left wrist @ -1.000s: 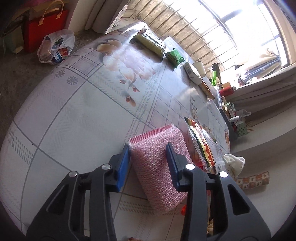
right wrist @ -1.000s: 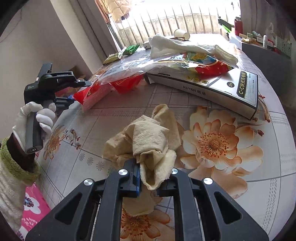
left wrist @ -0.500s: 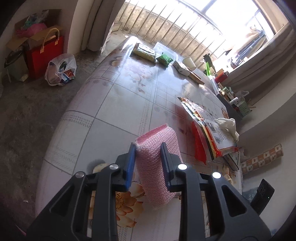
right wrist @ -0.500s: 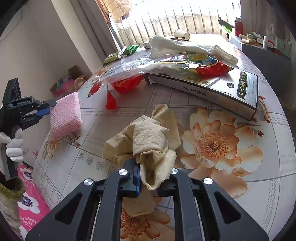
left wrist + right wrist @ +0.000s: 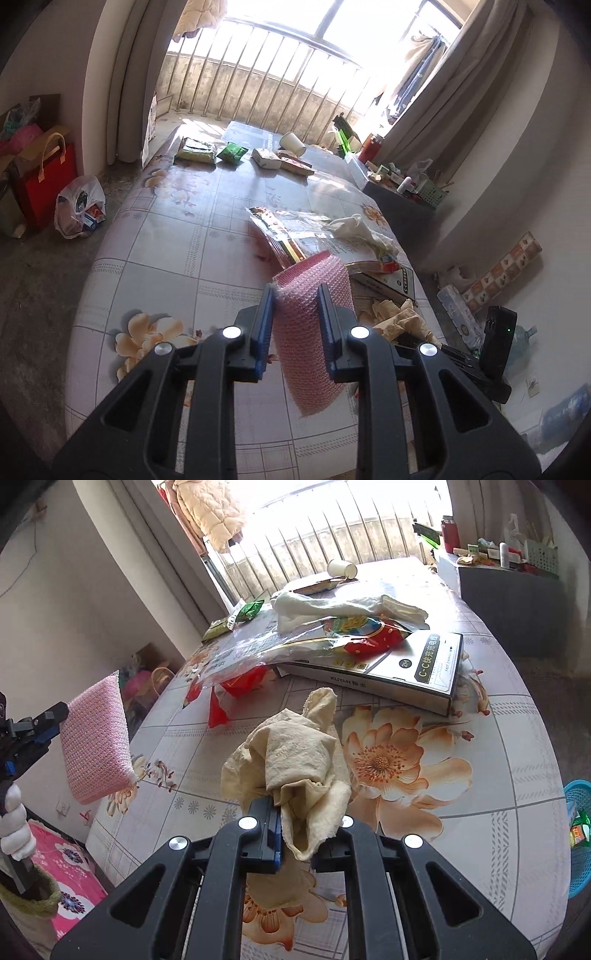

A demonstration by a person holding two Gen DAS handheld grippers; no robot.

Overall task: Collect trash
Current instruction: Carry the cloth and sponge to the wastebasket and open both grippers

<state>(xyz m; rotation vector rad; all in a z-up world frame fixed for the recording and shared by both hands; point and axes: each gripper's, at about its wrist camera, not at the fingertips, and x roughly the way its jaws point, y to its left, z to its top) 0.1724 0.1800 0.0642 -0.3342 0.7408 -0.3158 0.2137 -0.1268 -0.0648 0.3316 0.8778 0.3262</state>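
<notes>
The left gripper (image 5: 295,295) pinches a pink bubble-wrap pouch (image 5: 314,332) between its blue pads, its jaws closing on it; the pouch hangs clear above the counter (image 5: 155,258), its lower end drooping below the fingers. From the right wrist view the same pouch (image 5: 98,742) shows at the left edge, held out over the counter's near corner by a white-gloved hand (image 5: 14,827).

The right gripper (image 5: 299,834) is pressed together on a crumpled beige paper towel (image 5: 295,760), which bunches up above the fingers and trails below them, just over the floral counter cover.

Further back on the counter lie a long black-and-white box (image 5: 388,672), a clear plastic wrapper with red print (image 5: 295,646) draped over its end, and a white cloth (image 5: 332,607) (partly resting on the wrapper). A paper cup (image 5: 341,568) lies tipped near the window. A blue basket (image 5: 580,834) sits off the right edge.
</notes>
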